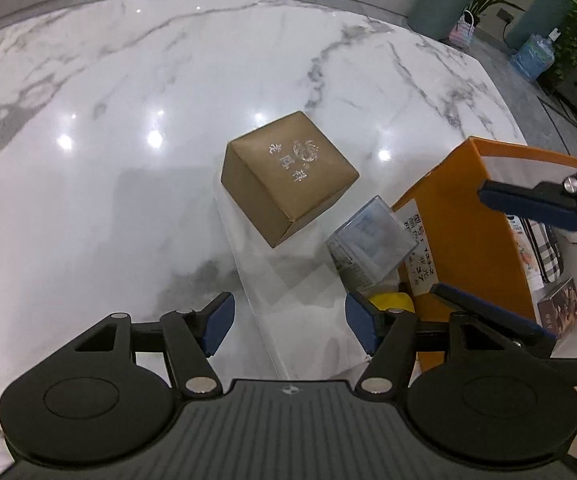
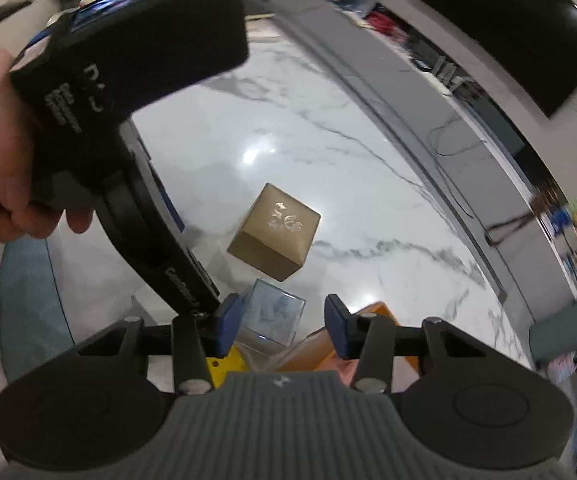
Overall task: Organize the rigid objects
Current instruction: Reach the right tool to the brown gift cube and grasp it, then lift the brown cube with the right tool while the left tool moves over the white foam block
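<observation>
The brown box (image 1: 288,178) sits on the marble table (image 1: 108,120), a clear box (image 1: 370,240) at its 4 o'clock; left gripper (image 1: 288,322) fingers released, right gripper (image 2: 280,326) fingers apart, grasping nothing

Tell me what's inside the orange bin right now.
In the left wrist view, the orange bin holds a plaid-patterned item and a dark printed box near its wall. The right gripper and the bin's wall cover the rest, so anything deeper is hidden.
</observation>
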Available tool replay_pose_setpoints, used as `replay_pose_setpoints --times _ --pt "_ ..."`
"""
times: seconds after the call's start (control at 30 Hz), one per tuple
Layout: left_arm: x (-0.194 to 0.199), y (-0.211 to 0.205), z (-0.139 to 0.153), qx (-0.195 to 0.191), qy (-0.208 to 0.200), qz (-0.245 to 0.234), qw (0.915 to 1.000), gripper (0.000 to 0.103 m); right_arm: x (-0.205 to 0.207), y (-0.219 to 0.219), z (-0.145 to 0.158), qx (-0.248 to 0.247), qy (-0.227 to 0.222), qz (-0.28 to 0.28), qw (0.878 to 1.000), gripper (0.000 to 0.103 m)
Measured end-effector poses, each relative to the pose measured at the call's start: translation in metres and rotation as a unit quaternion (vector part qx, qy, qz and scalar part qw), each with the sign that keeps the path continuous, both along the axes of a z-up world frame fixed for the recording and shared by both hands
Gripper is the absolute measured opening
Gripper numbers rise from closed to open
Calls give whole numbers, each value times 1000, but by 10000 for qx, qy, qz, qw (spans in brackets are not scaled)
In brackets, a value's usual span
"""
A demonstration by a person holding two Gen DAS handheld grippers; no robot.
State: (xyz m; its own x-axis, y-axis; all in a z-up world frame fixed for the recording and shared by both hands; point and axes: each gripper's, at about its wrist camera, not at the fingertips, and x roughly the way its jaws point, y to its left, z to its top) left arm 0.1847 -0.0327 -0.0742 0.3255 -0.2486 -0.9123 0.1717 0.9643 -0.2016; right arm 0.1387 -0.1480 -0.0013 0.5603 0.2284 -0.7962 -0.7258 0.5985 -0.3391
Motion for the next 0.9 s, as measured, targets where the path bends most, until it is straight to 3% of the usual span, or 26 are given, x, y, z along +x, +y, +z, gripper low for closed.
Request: replay_pose_setpoints --times 0.13,0.4,0.5,0.67,0.73,0.9 --pt "5 4 -3 -44 -66 93 9999 76 15 4 -2 -199 26 41 9998 46" --pt "10 25 -3 -284 -126 380 9988 75 51 4 -3 309 286 -697 9967 46" --pt "12 30 -3 -284 -177 322 9989 76 63 3 -2 757 555 -1028 9903 49" --pt "11 37 -3 32 -332 297 9990 75 79 6 -9 1438 997 -1518 9728 60" --pt "10 39 -5 -52 -289 264 9992 75 86 10 -15 1595 1109 -1667 9667 68" --pt "6 39 -9 -185 -344 204 9990 75 102 21 -33 1860 1538 -2019 9492 68"
